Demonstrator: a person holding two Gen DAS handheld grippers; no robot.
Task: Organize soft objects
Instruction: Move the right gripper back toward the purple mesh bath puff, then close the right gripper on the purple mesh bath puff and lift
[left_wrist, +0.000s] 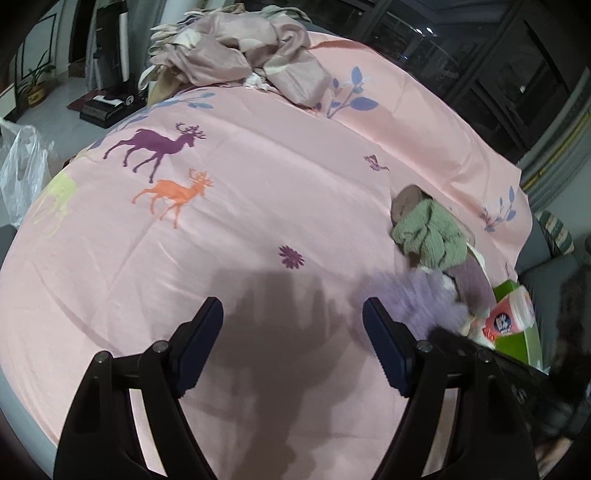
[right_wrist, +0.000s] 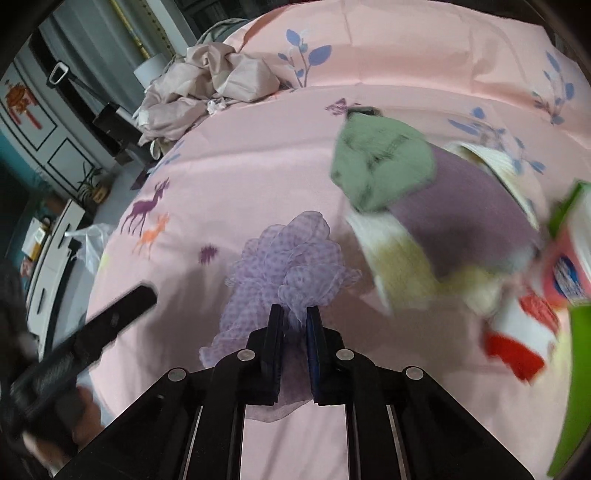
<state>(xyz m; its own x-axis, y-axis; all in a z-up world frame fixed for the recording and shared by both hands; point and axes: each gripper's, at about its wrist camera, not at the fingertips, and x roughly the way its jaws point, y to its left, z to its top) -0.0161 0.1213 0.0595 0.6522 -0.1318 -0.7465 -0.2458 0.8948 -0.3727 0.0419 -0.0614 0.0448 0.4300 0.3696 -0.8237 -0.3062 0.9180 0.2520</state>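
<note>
My right gripper (right_wrist: 295, 314) is shut on a sheer lilac checked cloth (right_wrist: 291, 258) and holds it above the pink bedsheet (right_wrist: 240, 166). The same cloth shows blurred in the left wrist view (left_wrist: 413, 295), beside my left gripper's right finger. My left gripper (left_wrist: 293, 314) is open and empty over the pink bedsheet (left_wrist: 258, 184). A pile of soft things lies to the right: a green knitted cloth (left_wrist: 428, 232) (right_wrist: 380, 162), a mauve cloth (right_wrist: 469, 206) and a cream one (right_wrist: 399, 258).
Crumpled beige-pink bedding (left_wrist: 243, 51) (right_wrist: 207, 85) lies at the bed's far end. A green box with a pink-and-white package (left_wrist: 513, 314) (right_wrist: 569, 266) sits at the right edge. A clear plastic bag (left_wrist: 22, 177) is on the floor at left.
</note>
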